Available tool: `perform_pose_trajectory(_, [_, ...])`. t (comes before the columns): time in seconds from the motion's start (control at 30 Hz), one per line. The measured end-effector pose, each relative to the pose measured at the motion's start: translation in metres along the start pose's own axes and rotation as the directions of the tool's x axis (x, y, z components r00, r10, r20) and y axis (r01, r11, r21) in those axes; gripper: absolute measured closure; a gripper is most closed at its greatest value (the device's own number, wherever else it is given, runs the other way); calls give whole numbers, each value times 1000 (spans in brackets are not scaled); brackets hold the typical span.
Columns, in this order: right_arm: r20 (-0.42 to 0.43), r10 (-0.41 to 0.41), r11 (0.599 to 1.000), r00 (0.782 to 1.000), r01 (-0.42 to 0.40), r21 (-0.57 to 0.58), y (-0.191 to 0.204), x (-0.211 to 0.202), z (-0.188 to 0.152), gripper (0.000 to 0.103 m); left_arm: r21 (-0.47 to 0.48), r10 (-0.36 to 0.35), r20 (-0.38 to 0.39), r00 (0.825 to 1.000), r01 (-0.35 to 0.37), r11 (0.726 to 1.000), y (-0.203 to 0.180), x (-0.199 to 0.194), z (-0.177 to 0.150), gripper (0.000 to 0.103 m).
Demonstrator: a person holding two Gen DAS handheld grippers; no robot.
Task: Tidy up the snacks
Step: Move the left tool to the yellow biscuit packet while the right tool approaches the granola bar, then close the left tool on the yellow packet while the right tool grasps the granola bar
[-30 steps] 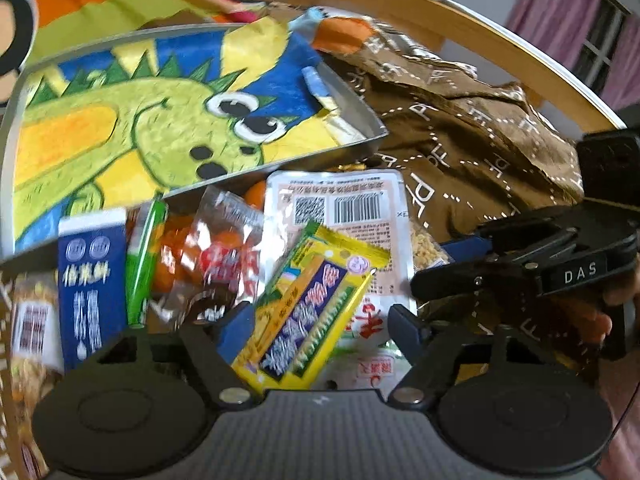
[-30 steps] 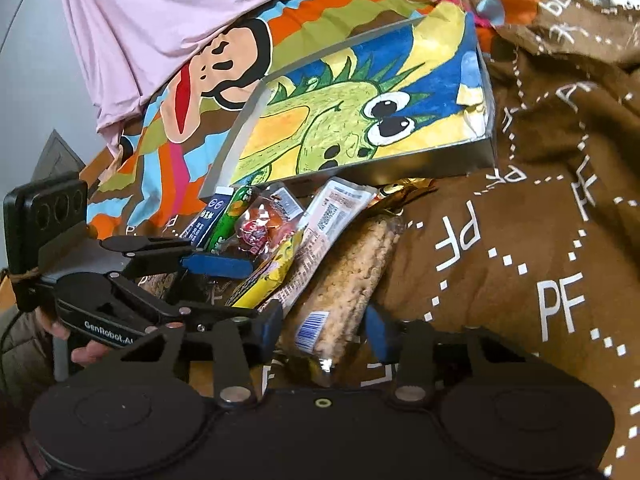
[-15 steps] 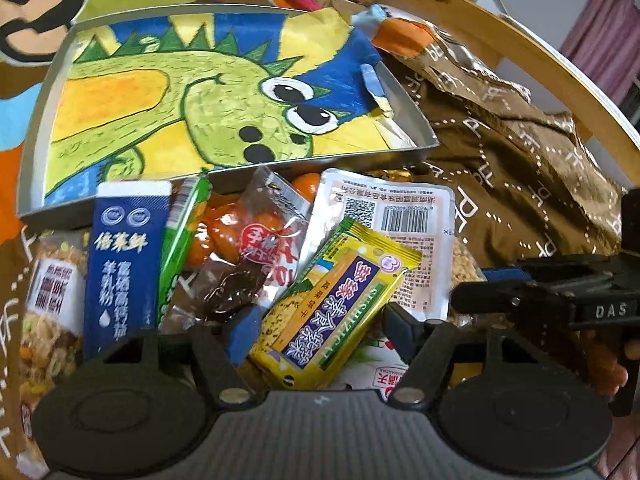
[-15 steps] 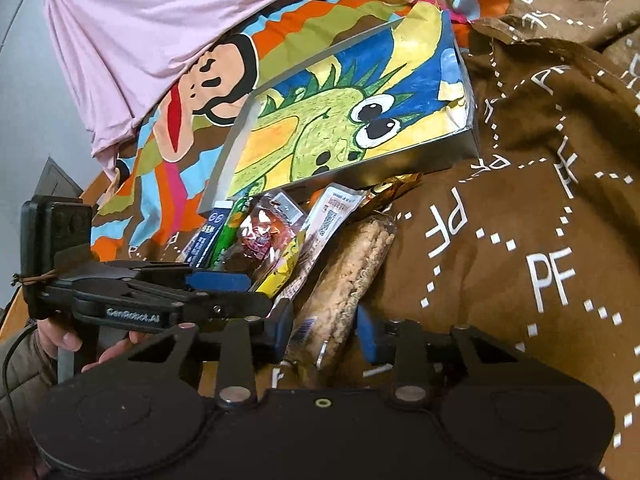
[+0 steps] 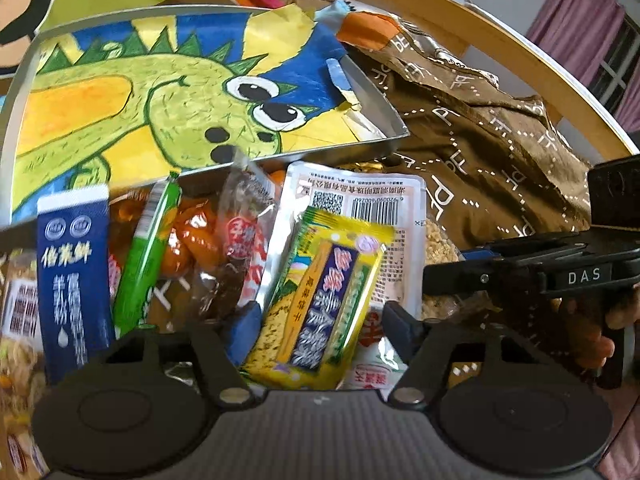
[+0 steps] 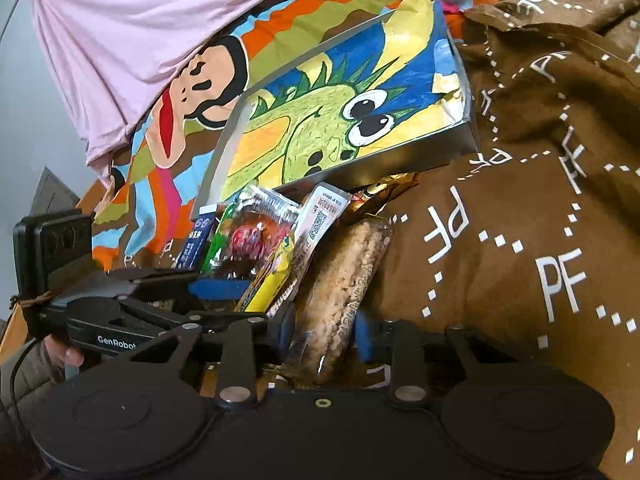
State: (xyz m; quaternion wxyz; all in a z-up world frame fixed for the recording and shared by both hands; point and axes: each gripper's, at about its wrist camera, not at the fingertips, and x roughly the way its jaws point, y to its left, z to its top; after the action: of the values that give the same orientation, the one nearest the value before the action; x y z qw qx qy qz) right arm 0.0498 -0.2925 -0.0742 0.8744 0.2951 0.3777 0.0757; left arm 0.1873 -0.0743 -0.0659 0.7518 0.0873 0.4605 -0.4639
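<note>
Yellow snack packet (image 5: 320,304) between left gripper (image 5: 320,320) fingers, closing, contact unclear. Rice-crisp bar (image 6: 340,292) between right gripper (image 6: 324,330) fingers, closing, grip unclear. Dinosaur tray (image 5: 394,142) at twelve o'clock.

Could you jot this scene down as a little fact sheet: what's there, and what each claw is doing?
Surface: brown PF-print cloth
Container: metal tray lined with a dinosaur drawing, no snacks inside
Snack pile: lies beside the tray's near wall
Left gripper: jaws just closing around yellow snack packet
Right gripper: jaws just closing around rice cracker bar
Other snacks: blue milk-powder sachet, green stick
</note>
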Motion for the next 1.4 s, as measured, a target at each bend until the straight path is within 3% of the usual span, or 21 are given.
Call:
perform_pose_trajectory(0.13, [24, -60, 993, 998, 62, -105, 19, -12, -4, 72, -34, 26, -31, 999, -27, 999, -11, -4, -3, 48])
perform_pose_trajectory(0.27, [60, -124, 967, 991, 134, -217, 37, -25, -12, 73, -90, 49, -66, 997, -55, 994, -20, -6, -6, 49])
perform_pose_trajectory(0.4, [94, -182, 915, 979, 203, -348, 54, -31, -22, 72, -169, 54, -65, 996, -64, 984, -18, -8, -9, 48])
perform_pose_trajectory(0.6, [85, -154, 937, 984, 173, -304, 48, -20, -22, 68, -254, 47, -34, 998, -54, 966, -3, -7, -6, 47])
perform_pose_trajectory(0.8, [70, -124, 948, 990, 140, -285, 46, -4, -18, 59, -201, 103, 2, 995, -101, 974, -6, -2, 1, 41])
perform_pose_trajectory(0.97, [53, -151, 947, 987, 160, -278, 45, 3, -20, 65, -169, 117, 5, 993, -115, 979, -11, -1, 0, 50])
perform_pose_trajectory(1.1, [73, -172, 938, 982, 186, -293, 51, -3, -23, 68, -198, 114, -9, 993, -114, 974, -13, -6, -1, 50])
perform_pose_trajectory(1.17, [106, -227, 889, 968, 251, -384, 64, -8, -31, 68, -224, 97, -10, 995, -97, 970, -13, -9, -4, 50])
perform_pose_trajectory(1.27, [194, -303, 746, 933, 359, -562, 89, -12, -50, 68, -248, 86, 2, 996, -83, 965, -15, -15, -8, 50])
perform_pose_trajectory(1.4, [279, -341, 572, 898, 434, -696, 108, -9, -75, 69, -276, 66, 34, 997, -54, 960, -22, -24, -13, 50])
